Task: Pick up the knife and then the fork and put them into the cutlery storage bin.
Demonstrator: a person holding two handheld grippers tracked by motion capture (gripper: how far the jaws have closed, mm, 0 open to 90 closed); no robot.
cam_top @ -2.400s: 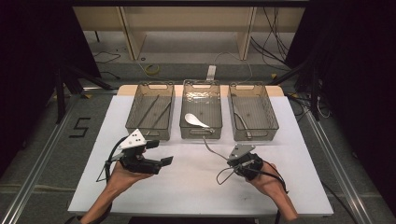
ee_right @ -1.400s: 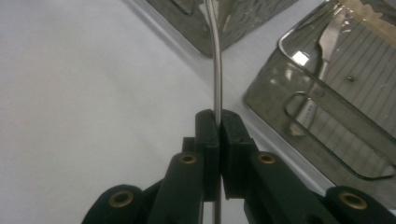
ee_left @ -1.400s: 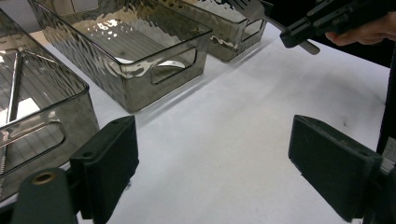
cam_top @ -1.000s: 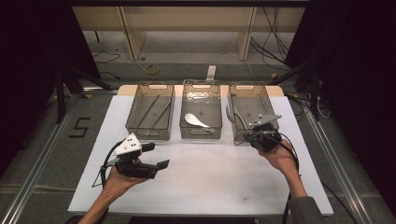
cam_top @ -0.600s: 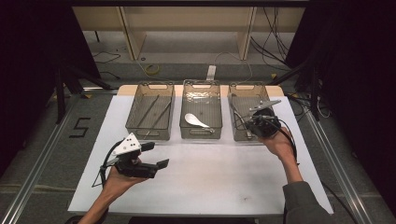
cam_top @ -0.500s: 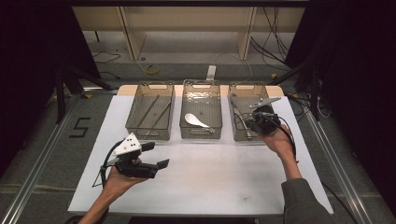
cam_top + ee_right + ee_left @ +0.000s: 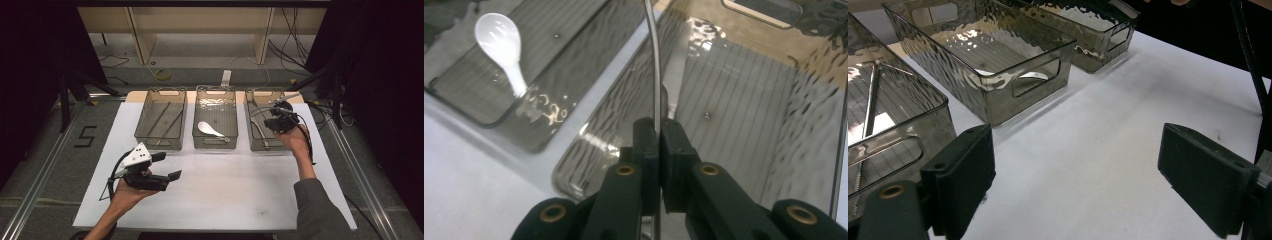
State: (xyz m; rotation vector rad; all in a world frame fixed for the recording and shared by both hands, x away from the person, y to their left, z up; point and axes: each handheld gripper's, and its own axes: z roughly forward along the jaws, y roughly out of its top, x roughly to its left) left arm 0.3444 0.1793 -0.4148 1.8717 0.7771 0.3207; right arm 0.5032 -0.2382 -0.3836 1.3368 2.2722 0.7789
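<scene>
Over the right-hand bin (image 7: pixel 266 120), the right gripper (image 7: pixel 658 131) pinches a thin metal utensil (image 7: pixel 655 60), whose long axis runs straight out beyond the jaws above the bin floor. The left gripper (image 7: pixel 167 167) rests wide open and empty, well apart.

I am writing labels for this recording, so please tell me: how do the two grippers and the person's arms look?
The left gripper is black with broad flat rectangular jaws, brass-coloured screws, a grey three-cornered plate on top and a thin black cable. The right gripper is black too, with black cables. The right arm wears a grey sleeve.
</scene>
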